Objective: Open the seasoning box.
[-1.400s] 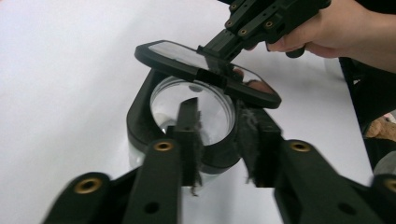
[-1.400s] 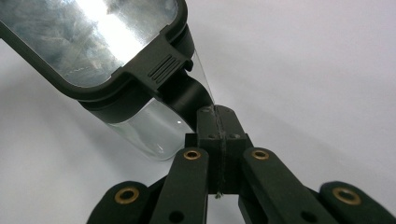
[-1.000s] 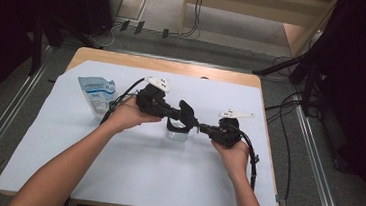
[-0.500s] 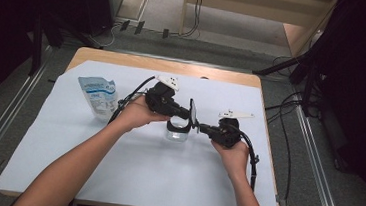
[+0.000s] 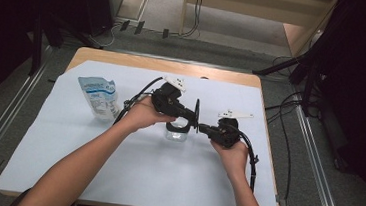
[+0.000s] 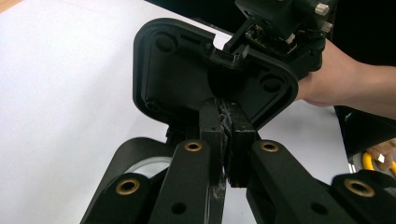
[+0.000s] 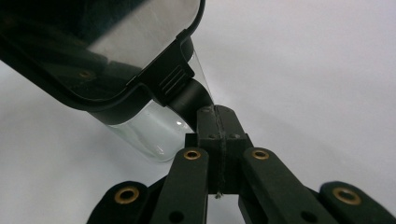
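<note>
Left to right in the high view: blue-white pouch (image 5: 98, 97) lying on the white sheet (image 5: 65, 163), left of centre, well apart from both hands. Left gripper (image 5: 190, 116) just left of frame centre, jaws clamped on the edge of the black lid (image 5: 197, 115), which stands on edge above the clear container (image 5: 176, 131). In the left gripper view the lid (image 6: 187, 79) shows its underside, upper centre. Right gripper (image 5: 203, 130) right of centre, jaws together, pinching the container's rim by the lid latch (image 7: 170, 77).
</note>
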